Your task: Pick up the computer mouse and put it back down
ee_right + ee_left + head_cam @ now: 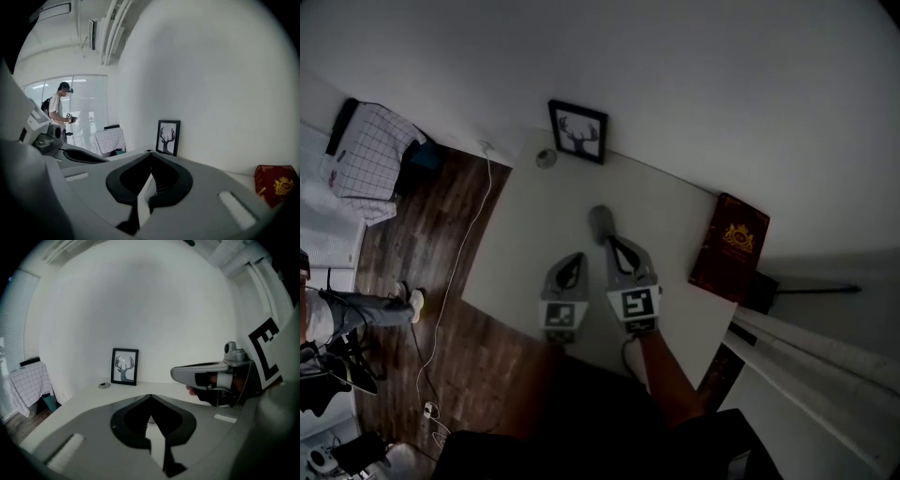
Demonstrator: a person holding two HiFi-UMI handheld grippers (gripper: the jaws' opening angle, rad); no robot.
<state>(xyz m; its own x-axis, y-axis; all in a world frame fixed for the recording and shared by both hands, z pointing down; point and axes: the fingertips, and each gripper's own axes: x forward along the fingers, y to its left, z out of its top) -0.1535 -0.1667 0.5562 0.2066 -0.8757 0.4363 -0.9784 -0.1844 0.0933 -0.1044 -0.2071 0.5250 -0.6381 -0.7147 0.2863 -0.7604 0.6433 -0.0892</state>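
Observation:
A grey oval computer mouse (600, 223) lies on the white table (534, 234) in the head view, just beyond the tip of my right gripper (615, 247). In its own view my right gripper (149, 154) has its jaws shut with nothing between them; the mouse is hidden below its shell. My left gripper (572, 264) hovers beside it on the left, also shut and empty (150, 397). From the left gripper view the right gripper (177, 374) hangs above the table at the right.
A framed deer picture (578, 131) leans on the wall behind a small round disc (546, 157). A red book (729, 248) lies at the table's right. Left of the table are wooden floor, a cable and a plaid-covered stand (370, 155). A person (60, 112) stands by the window.

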